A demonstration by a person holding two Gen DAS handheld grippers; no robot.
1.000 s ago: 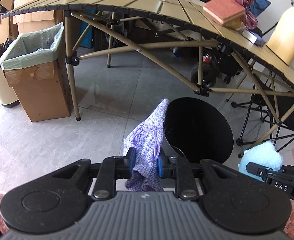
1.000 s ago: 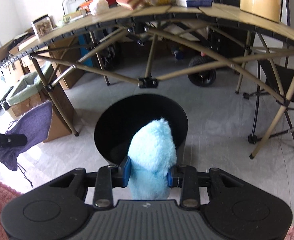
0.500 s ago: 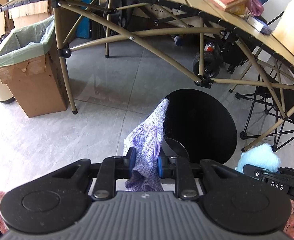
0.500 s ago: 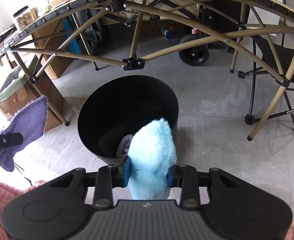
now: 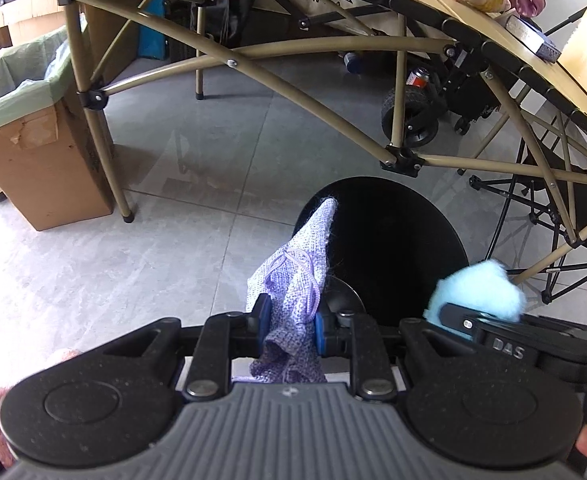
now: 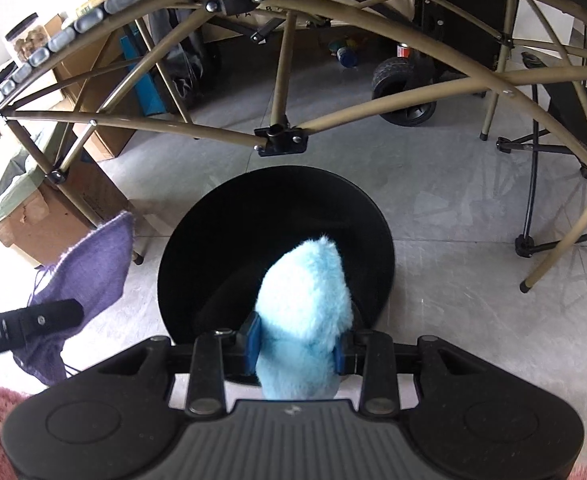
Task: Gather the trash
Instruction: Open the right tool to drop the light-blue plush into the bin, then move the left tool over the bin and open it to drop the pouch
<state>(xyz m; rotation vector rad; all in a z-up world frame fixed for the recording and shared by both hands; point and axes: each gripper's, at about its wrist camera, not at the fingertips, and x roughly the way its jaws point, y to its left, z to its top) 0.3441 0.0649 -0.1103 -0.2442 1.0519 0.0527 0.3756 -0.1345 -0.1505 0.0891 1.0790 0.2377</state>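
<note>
1. Two grippers show. The left gripper (image 5: 289,330), low centre of the left wrist view, has its blue pads clamped on one purple knitted cloth (image 5: 293,276), whose tip stands up over the near left rim of the bin.
2. The right gripper (image 6: 298,346), low centre of the right wrist view, has its pads clamped on one light blue fluffy piece (image 6: 307,312), which rises over the near part of the bin's mouth.
3. One round black bin (image 6: 365,216) stands on the grey tiled floor (image 5: 153,240) at mid frame in both views; its inside is too dark to read.
4. In the left wrist view the fluffy piece sits at lower right, just right of the bin; in the right wrist view the purple cloth hangs at mid left, just left of the bin.
5. One folding table frame (image 5: 293,92) of tan tubes arches across the top of both views.
6. One cardboard box (image 5: 41,160) lined with a green bag stands at the left edge of the left wrist view.
7. One black wheel (image 6: 403,90) lies at upper right behind the frame.
</note>
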